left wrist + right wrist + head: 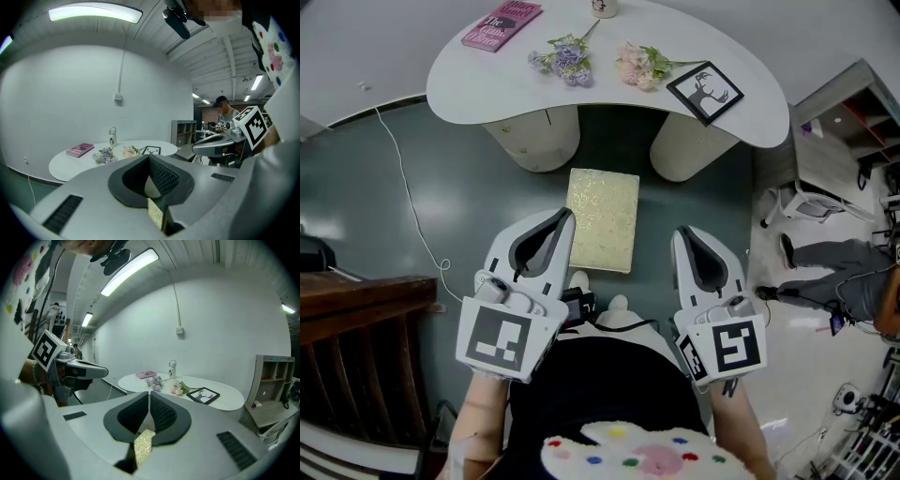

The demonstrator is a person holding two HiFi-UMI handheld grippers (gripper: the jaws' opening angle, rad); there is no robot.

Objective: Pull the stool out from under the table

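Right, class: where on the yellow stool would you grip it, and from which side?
Grip the stool by its near short edge, coming from the person's side. Its flat rectangular seat runs lengthwise away from the table, whose legs flank the far end, so the near end is the free one.

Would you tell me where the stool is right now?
In the head view, the stool stands on the floor just in front of the white table, seen between the left gripper and right gripper.

Stool [602, 218] top in patterned, perhaps woven cloth; table [459, 80] smooth matt white; floor [441, 187] smooth, dull
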